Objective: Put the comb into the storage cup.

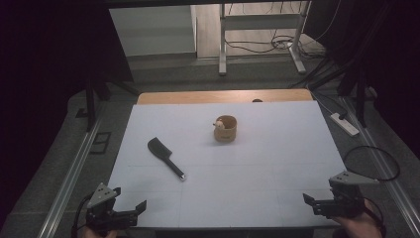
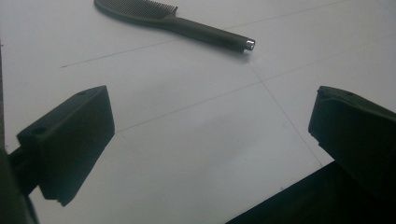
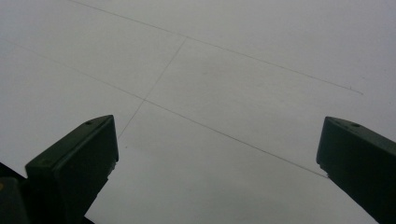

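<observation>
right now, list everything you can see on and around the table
comb: one, black, left of the sheet's centre, handle end toward the near edge; also at the top of the left gripper view
wooden cup: one, light brown, upright near the sheet's centre, a small pale thing at its rim, too small to identify
white sheet: one, covers most of the table, thin grid lines
table: one, wood strip showing at the far edge
power strip: one, white, on the floor at right
metal frame: one, pale, on the floor behind the table
left gripper: one, black, near left corner, jaws open, holding nothing
right gripper: one, black, near right corner, jaws open, holding nothing
</observation>
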